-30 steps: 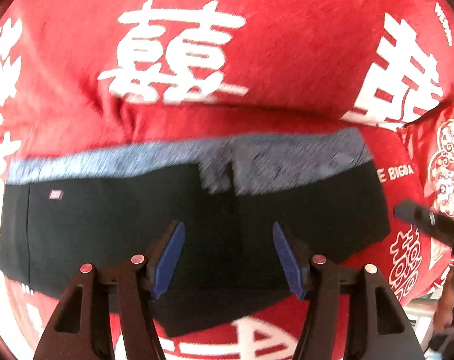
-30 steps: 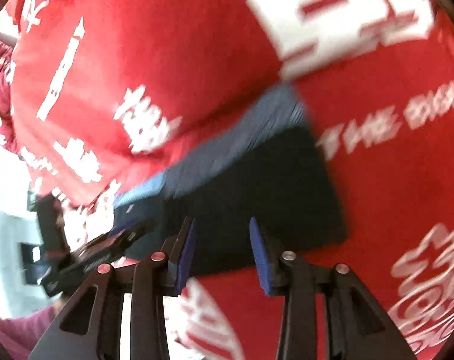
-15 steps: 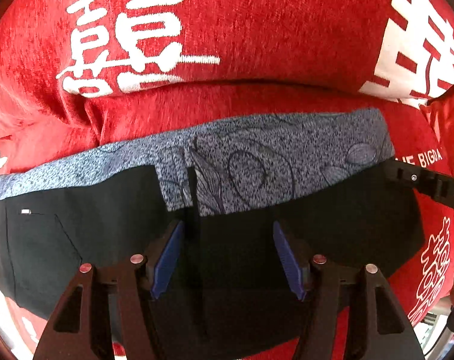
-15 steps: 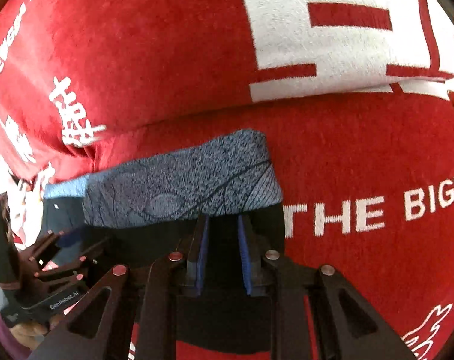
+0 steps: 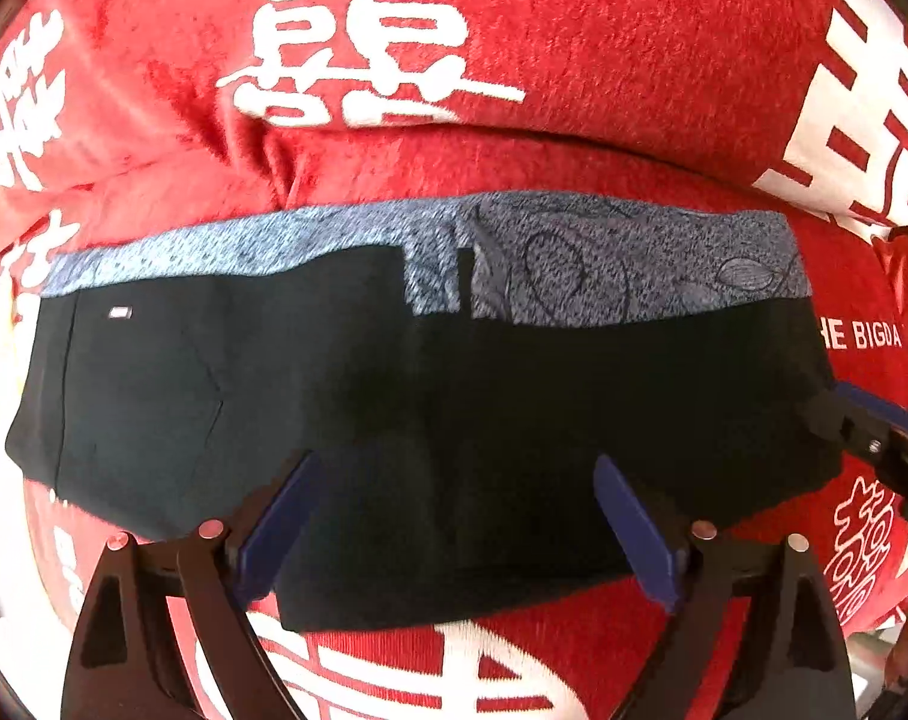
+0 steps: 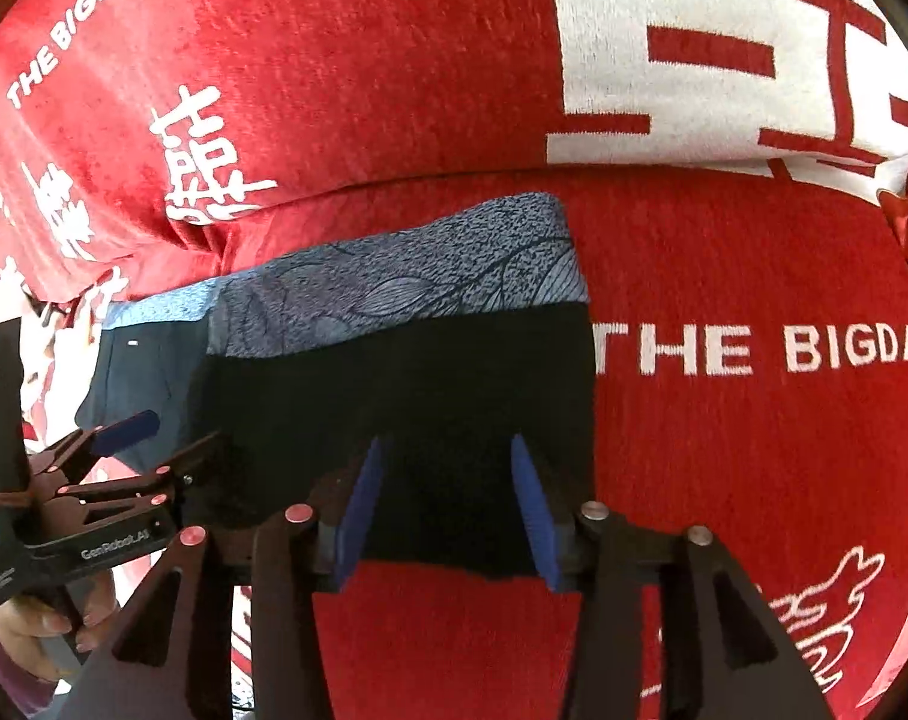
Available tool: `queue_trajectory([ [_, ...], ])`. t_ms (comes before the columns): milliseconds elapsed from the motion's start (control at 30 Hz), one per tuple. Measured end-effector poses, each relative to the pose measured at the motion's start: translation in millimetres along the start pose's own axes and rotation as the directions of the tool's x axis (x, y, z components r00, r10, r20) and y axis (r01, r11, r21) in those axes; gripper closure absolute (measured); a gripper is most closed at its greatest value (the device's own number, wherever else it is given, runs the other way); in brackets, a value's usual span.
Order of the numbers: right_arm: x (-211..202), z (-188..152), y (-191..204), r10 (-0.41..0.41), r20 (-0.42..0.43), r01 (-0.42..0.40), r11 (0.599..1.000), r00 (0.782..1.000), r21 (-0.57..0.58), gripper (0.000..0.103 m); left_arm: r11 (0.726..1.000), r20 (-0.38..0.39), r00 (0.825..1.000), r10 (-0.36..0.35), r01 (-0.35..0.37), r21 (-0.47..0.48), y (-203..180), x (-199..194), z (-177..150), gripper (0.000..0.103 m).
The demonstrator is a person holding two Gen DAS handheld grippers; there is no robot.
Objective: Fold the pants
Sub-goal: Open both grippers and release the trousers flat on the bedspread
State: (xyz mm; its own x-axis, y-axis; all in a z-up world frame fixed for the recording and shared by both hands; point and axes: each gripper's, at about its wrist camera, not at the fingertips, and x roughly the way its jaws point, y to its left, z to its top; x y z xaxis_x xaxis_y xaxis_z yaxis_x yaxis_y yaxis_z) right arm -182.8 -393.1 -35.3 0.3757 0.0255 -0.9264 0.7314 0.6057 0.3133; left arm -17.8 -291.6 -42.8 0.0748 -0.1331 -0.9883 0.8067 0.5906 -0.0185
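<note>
A red blanket (image 5: 634, 48) with white lettering covers the whole surface, leaving open room on every side. On it the pants (image 5: 429, 396) lie flat, already folded into a wide black band whose long axis runs left to right, grey patterned waistband (image 5: 604, 264) along the far edge. The left gripper (image 5: 454, 516) hovers over the near edge at the middle, fingers spread wide and empty. The right gripper (image 6: 447, 504) sits at the right end (image 6: 574, 396), fingers open astride the near hem, gripping nothing, so it seems nearer for folding that end across.
</note>
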Motion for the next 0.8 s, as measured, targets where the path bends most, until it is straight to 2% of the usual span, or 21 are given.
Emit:
queue_trajectory([
  [33, -1, 0, 1, 0.009, -0.004, -0.008, 1.000, 1.000, 0.003, 0.050, 1.000, -0.008, 1.000, 0.005, -0.005, -0.012, 1, -1, -3, 0.010],
  [100, -4, -3, 0, 0.027, -0.017, -0.027, 1.000, 0.999, 0.009, 0.039, 0.999, -0.021, 1.000, 0.013, -0.013, -0.029, 0, -3, -5, 0.010],
  [300, -7, -22, 4, 0.045, -0.080, -0.045, 0.999, 0.996, 0.004, 0.023, 0.997, -0.049, 0.997, 0.061, -0.063, -0.054, -4, -13, -16, 0.010],
  [533, -1, -45, 12, 0.016, -0.139, -0.022, 0.999, 0.990, -0.041, 0.022, 0.996, -0.074, 0.996, 0.046, -0.051, -0.072, 3, -16, -36, 0.010],
  [800, 9, -62, 35, -0.025, -0.163, 0.023, 1.000, 0.986, -0.012, 0.022, 0.999, -0.099, 0.995, -0.004, 0.001, -0.033, 28, -3, -49, 0.010],
])
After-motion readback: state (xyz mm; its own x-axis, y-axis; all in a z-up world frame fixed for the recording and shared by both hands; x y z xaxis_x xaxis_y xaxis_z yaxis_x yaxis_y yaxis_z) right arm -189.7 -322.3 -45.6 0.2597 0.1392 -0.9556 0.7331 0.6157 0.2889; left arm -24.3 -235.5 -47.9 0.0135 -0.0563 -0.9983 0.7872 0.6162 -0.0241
